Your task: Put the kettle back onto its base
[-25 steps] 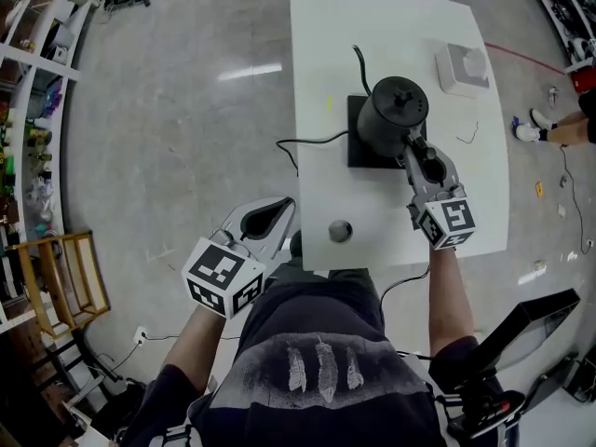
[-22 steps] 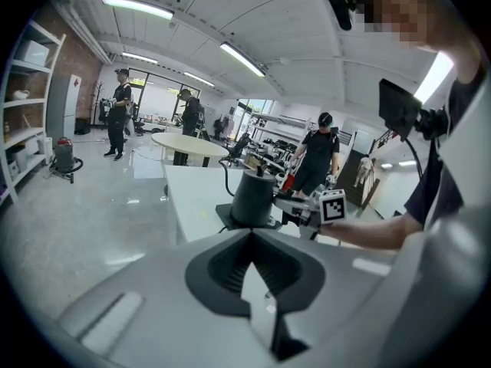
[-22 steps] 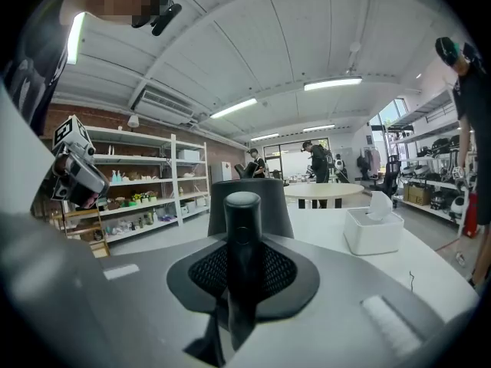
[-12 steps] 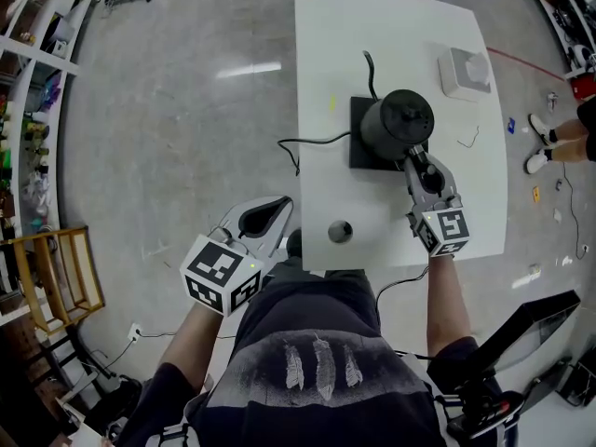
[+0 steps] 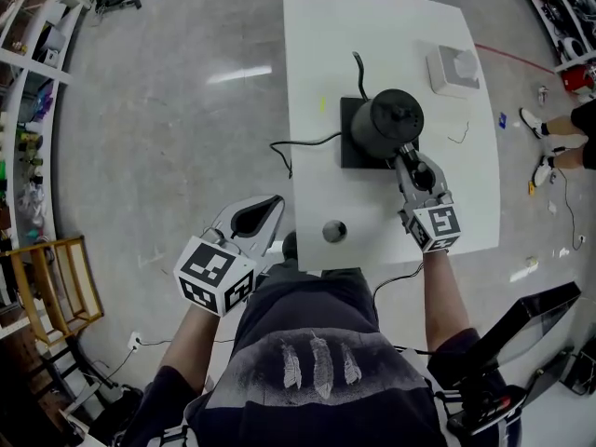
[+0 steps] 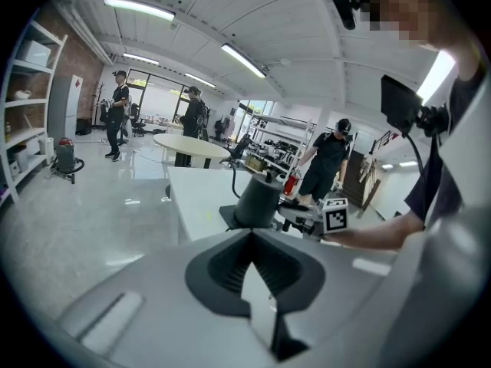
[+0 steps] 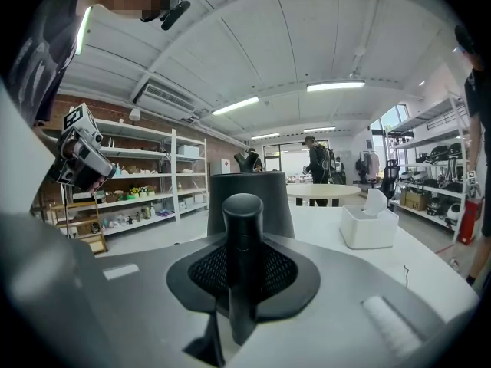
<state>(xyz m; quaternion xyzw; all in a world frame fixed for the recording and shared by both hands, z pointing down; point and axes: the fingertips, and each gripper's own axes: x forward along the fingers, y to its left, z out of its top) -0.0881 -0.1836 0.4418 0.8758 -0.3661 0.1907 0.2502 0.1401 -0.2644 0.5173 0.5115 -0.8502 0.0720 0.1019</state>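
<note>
The black kettle (image 5: 386,122) stands over its square black base (image 5: 351,152) in the middle of the white table (image 5: 372,35); in the left gripper view the kettle (image 6: 258,200) looks seated on the base. My right gripper (image 5: 403,159) is shut on the kettle's handle (image 7: 242,236), which runs upright between its jaws in the right gripper view. My left gripper (image 5: 270,208) hangs off the table's near left corner, jaws together with nothing in them.
A white tissue box (image 5: 453,68) sits at the table's far right. A small grey round thing (image 5: 333,231) lies near the front edge. The base's black cord (image 5: 300,142) trails off the left side. A person's feet (image 5: 538,124) show at the right.
The head view has shifted slightly. Kettle, base and both grippers keep the same places relative to each other.
</note>
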